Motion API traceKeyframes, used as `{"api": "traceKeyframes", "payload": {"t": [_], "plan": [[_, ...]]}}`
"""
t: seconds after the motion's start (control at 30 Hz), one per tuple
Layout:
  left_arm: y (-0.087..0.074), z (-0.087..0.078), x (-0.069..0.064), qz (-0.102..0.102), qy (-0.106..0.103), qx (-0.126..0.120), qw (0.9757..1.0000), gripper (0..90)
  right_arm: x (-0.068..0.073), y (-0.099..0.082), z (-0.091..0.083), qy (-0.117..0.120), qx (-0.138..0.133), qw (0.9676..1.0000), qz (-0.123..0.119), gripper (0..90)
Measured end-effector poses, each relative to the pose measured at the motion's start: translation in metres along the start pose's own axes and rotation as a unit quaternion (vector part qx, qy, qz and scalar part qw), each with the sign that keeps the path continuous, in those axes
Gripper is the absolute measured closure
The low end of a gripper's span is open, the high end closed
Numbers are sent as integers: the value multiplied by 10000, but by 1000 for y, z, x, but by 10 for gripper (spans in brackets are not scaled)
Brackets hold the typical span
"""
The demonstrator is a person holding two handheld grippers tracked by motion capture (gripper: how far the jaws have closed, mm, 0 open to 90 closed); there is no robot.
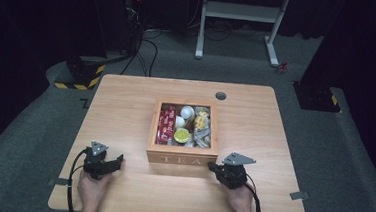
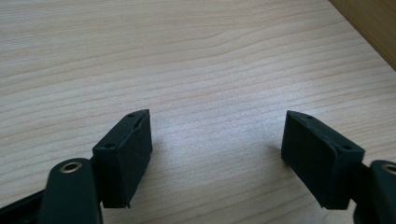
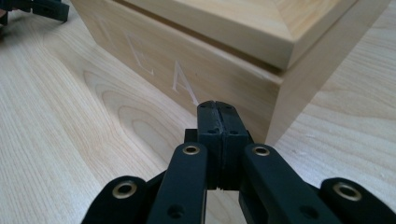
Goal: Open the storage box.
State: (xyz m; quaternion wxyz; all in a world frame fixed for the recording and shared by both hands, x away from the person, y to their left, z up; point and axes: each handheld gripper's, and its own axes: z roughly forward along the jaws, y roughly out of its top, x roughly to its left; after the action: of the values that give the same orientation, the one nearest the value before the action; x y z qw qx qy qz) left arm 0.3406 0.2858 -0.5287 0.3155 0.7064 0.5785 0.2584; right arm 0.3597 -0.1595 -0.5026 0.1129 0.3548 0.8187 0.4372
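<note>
A light wooden surface (image 1: 126, 101) with rounded corners and a small round grey grommet hole (image 1: 221, 96) near its far edge carries a square open-topped wooden box lettered "TEA" (image 1: 182, 158) at its centre. The box's compartments hold red packets (image 1: 166, 126) at the left, white round pods (image 1: 184, 115) and a yellow-green lidded cup (image 1: 182, 134) in the middle, and yellow and pale sachets (image 1: 202, 127) at the right. The left gripper (image 1: 116, 162) – black, held in the person's left hand (image 1: 93, 185) – rests low over the surface to the left of the box and apart from it; in the left gripper view its jaws stand wide apart with bare wood grain between them, and a corner of the box (image 2: 369, 25) shows at the upper right. The right gripper (image 1: 214, 166), held in the right hand (image 1: 240, 195), lies just beside the box's front right corner; in the right gripper view its jaws are pressed together with nothing between them, their tips (image 3: 218, 108) close to the lettered front face (image 3: 182, 70) – whether they touch it cannot be told. Grey three-cornered plates top both grippers, and black cables trail back toward the person. Beyond the surface lies grey carpet (image 1: 353, 157) and a white metal frame (image 1: 239, 19).
</note>
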Motion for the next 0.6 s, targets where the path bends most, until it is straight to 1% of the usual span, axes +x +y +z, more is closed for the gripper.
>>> {"api": "traceKeyframes", "payload": {"t": [0.07, 0.1, 0.13, 0.33, 0.47, 0.6], "plan": [[0, 0, 0, 1, -3, 4, 10000, 250, 1, 2, 0, -7, -18, 10000, 8, 895], [0, 0, 0, 0, 0, 0, 10000, 250, 1, 3, 1, -12, -32, 10000, -28, 896], [0, 0, 0, 2, -3, 4, 10000, 250, 1, 4, 1, -18, -23, 10000, 4, 896], [0, 0, 0, 1, -3, 4, 10000, 249, 4, 9, 5, -26, -32, 9999, -94, 896], [0, 0, 0, 1, -3, 3, 10000, 250, 5, 10, 4, -8, -45, 9999, -89, 896], [0, 0, 0, 2, -3, 3, 10000, 249, 6, 14, 2, 5, -130, 9998, -127, 896]]}}
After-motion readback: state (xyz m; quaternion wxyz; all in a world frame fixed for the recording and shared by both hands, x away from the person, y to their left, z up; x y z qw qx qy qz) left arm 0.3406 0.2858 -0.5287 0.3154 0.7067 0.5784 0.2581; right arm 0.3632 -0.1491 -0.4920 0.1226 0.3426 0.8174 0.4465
